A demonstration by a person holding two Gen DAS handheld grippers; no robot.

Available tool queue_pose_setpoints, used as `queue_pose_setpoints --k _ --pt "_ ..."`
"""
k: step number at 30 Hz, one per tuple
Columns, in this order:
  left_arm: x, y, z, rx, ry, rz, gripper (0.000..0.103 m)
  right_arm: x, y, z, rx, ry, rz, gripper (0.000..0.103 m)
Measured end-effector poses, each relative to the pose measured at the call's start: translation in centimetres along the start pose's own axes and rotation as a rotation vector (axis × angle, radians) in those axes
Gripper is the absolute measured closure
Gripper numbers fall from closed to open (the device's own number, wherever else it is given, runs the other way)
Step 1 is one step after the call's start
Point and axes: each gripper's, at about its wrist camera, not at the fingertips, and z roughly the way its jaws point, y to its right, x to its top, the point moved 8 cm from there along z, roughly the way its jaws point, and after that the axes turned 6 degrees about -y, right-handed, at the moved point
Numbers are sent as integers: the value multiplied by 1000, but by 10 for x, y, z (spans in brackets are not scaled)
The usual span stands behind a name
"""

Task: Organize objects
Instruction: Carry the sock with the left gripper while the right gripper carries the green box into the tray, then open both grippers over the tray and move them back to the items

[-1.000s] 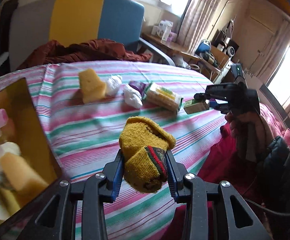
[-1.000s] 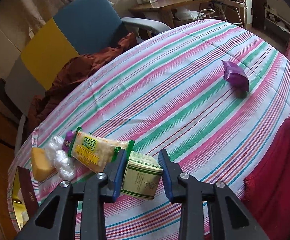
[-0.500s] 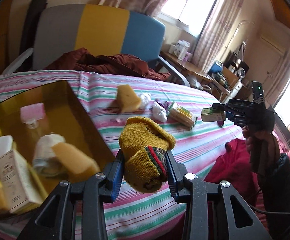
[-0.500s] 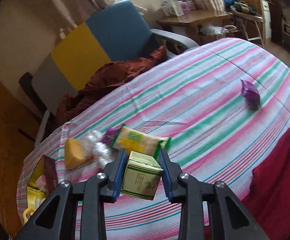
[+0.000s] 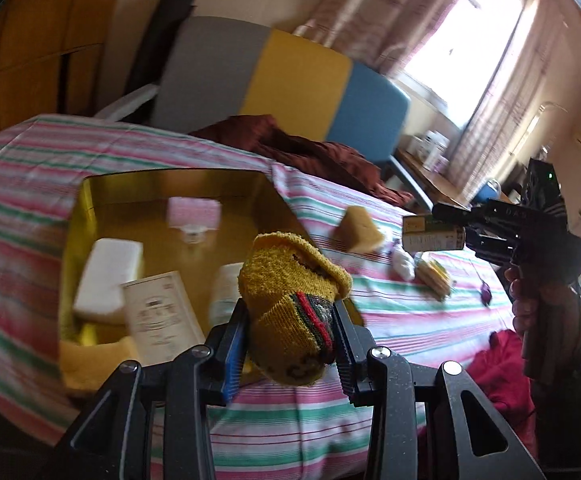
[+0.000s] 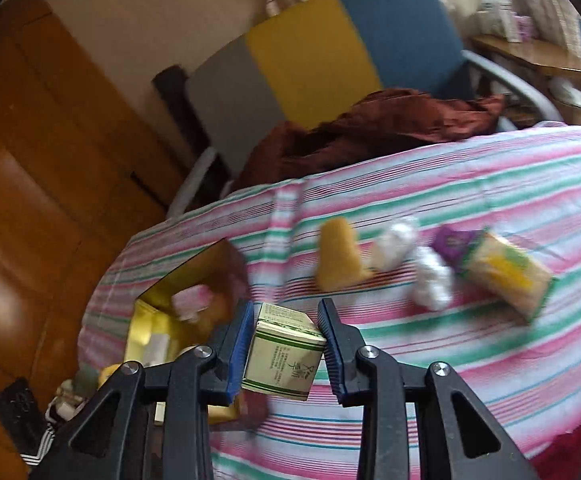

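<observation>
My left gripper (image 5: pixel 290 336) is shut on a rolled yellow sock (image 5: pixel 290 304) with red and green stripes, held above the near right corner of the gold box (image 5: pixel 90 192). My right gripper (image 6: pixel 284 348) is shut on a small green-and-cream carton (image 6: pixel 284 354), held in the air near the gold box (image 6: pixel 142 328); it also shows in the left wrist view (image 5: pixel 466 226) with the carton (image 5: pixel 430 234). The box holds a pink-capped bottle (image 5: pixel 194 212), a white bar (image 5: pixel 108 276) and a cream carton (image 5: pixel 162 316).
On the striped tablecloth (image 6: pixel 490 200) lie a yellow sponge (image 6: pixel 338 256), white crumpled plastic (image 6: pixel 430 280), a purple packet (image 6: pixel 452 242) and a yellow-green snack pack (image 6: pixel 506 276). A grey-yellow-blue chair (image 5: pixel 290 76) with a maroon cloth (image 5: pixel 302 148) stands behind the table.
Both grippers have swung left toward the gold box, which now fills more of both views. Each keeps its hold, on the sock and on the carton.
</observation>
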Motion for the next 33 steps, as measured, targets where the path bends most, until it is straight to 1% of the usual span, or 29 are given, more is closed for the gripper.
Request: queue_pose_setpoints --k 2,4,6,8,11,12,14,15,16,18,20,21,22,23,25,27,29,33 --pt "0 -11 -2 14 7 -19 64 2 -26 21 34 -33 -31 70" --pt "1 -22 -1 39 12 -36 64 4 -45 39 55 -57 -53 70" --pt "6 -31 0 47 17 -46 64 5 -66 57 81 -83 -72 70" --pt "9 -33 3 49 15 -47 64 6 -83 72 84 -90 -90 69" --pt "5 -27 10 44 -6 -22 64 8 -96 91 82 -91 -100 68" --pt "2 -25 14 52 -18 -6 64 8 -98 97 73 -93 -99 61" --pt "-7 -25 25 60 -56 -1 62 6 -96 104 53 -102 -89 51" --pt "-11 -25 31 55 -84 -7 62 4 -95 107 50 -106 -88 51" --pt "-16 -25 38 51 -111 -11 60 2 -93 109 45 -113 -89 51" --pt "-22 -21 46 40 -131 -6 54 -6 -88 113 24 -135 -94 51" --pt "-24 -17 52 30 -139 1 43 -13 -83 113 14 -151 -91 50" --pt "-24 -15 54 21 -140 -3 40 -17 -78 113 5 -161 -87 48" --pt "-23 -14 54 15 -137 -8 34 -21 -74 114 -3 -170 -82 46" --pt "-21 -14 52 15 -128 -12 30 -26 -71 113 -10 -179 -76 41" --pt "-17 -13 46 31 -100 -4 24 -33 -65 112 -19 -188 -68 36" --pt "-14 -14 38 34 -79 -4 21 -40 -61 110 -43 -186 -76 27" --pt "-10 -18 31 36 -57 -15 17 -44 -59 108 -70 -180 -94 23" --pt "-7 -27 19 61 -26 -48 17 -52 -59 105 -111 -172 -130 22"
